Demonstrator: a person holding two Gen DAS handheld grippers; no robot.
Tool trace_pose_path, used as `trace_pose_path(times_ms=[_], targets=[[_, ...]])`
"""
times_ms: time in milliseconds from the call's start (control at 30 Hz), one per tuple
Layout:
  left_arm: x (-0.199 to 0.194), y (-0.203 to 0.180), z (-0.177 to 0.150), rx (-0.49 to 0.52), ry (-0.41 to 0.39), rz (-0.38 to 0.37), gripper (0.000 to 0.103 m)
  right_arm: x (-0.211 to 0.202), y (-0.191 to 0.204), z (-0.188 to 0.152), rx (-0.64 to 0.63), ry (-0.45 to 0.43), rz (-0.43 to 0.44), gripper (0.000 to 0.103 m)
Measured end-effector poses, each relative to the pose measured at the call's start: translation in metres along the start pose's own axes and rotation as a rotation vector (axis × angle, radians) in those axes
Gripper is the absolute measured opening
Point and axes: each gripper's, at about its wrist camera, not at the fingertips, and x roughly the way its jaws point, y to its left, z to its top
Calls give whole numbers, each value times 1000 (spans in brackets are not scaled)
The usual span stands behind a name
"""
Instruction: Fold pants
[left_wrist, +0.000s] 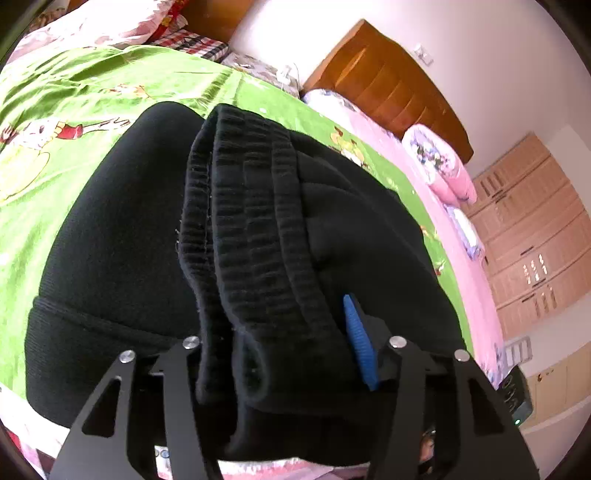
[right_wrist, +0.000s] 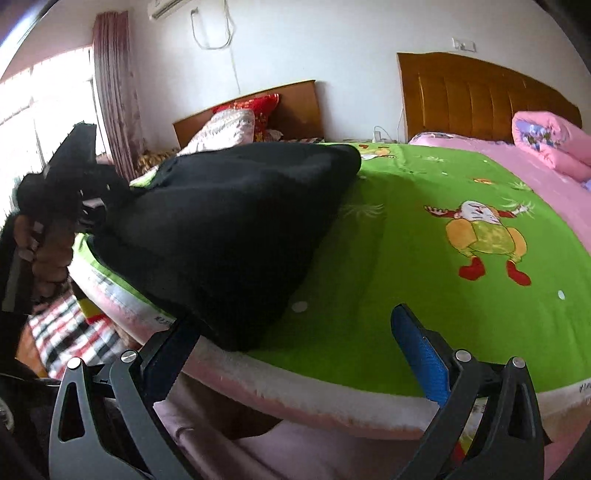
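The black pants lie on the green cartoon blanket near the bed's edge. Their ribbed waistband is bunched up between the fingers of my left gripper, which is shut on it. The blue pad presses the fabric, and the other finger is hidden behind cloth. In the right wrist view the pants rise toward the left gripper, held by a hand. My right gripper stands open over the bed's edge. The pants' lower corner touches its left finger, and nothing is gripped.
The green blanket stretches bare to the right of the pants. A pink quilt and wooden headboard are at the far right, with pillows at the back. A wardrobe stands beyond the bed. A checked cloth lies below the bed edge.
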Motion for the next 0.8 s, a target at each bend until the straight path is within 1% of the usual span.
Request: trace_pose_path(times_ms=[100, 133, 167, 200, 233, 267, 300, 333, 367, 433, 467, 533, 600, 633, 667, 733, 767, 800], targets=[[2, -7, -1, 33, -4, 24, 61, 7, 0, 2, 26, -15, -11, 99], [2, -8, -2, 39, -9, 33, 60, 9, 0, 3, 33, -19, -20, 99], [1, -9, -3, 44, -17, 46, 53, 11, -1, 3, 41, -25, -25, 99], [0, -9, -4, 49, -21, 40, 45, 13, -2, 3, 42, -32, -28, 99], [-4, -6, -3, 49, -23, 28, 42, 14, -1, 3, 35, -38, -35, 99], [-8, -8, -3, 54, -31, 19, 35, 15, 0, 3, 29, -39, -41, 99], [-11, -13, -1, 74, -41, 22, 32, 15, 1, 5, 31, -37, -49, 99], [-20, -22, 2, 111, -59, 20, 31, 14, 1, 6, 33, -40, -69, 99], [-28, -27, 6, 130, -74, 6, 30, 12, 1, 9, 35, -52, -110, 99], [-51, -39, 18, 158, -111, -44, 30, 7, 0, 15, 34, -69, -187, 99], [-69, -44, 27, 181, -149, -51, 30, 7, 0, 18, 27, -63, -205, 99], [-91, -41, 41, 193, -197, -50, 30, 10, 8, 22, -4, -43, -187, 99], [-104, -27, 48, 177, -226, -22, 30, 16, 28, 20, -93, -31, -224, 99], [-106, -15, 50, 157, -224, -11, 29, 20, 34, 18, -131, -28, -239, 99], [-101, 5, 50, 116, -197, -7, 30, 23, 35, 17, -144, -25, -246, 99], [-79, 41, 41, 27, -123, -7, 30, 27, 25, 18, -83, -7, -213, 99], [-62, 58, 32, -7, -79, 5, 30, 28, 21, 17, -64, -1, -196, 99], [-49, 71, 24, -32, -52, 15, 31, 28, 18, 16, -52, 3, -183, 99]])
